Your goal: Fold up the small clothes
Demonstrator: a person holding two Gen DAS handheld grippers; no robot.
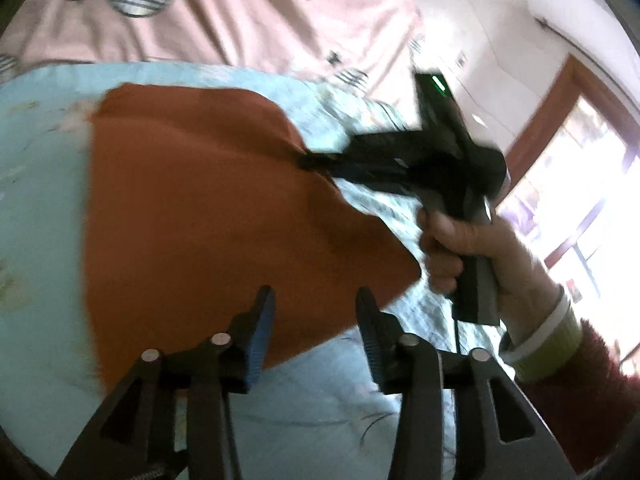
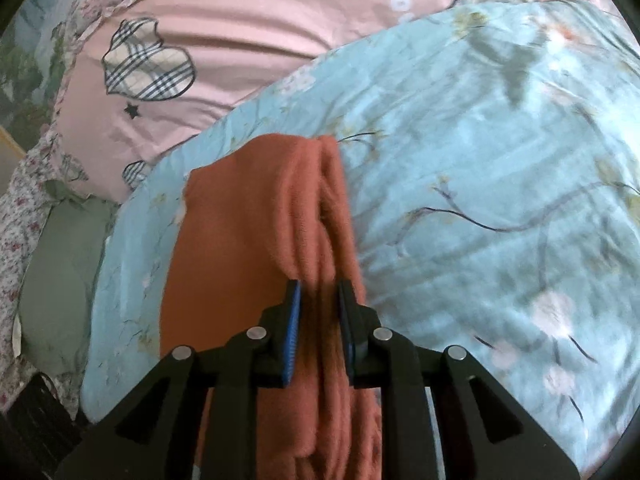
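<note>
Left gripper (image 1: 316, 320) spread apart, gripping nothing, poised above rust-orange cloth (image 1: 208, 216); right gripper (image 2: 318, 292) clamped on bunched cloth edge; cloth spread across pale-blue floral quilt (image 2: 480, 184), pink duvet (image 2: 248, 40) beyond
</note>
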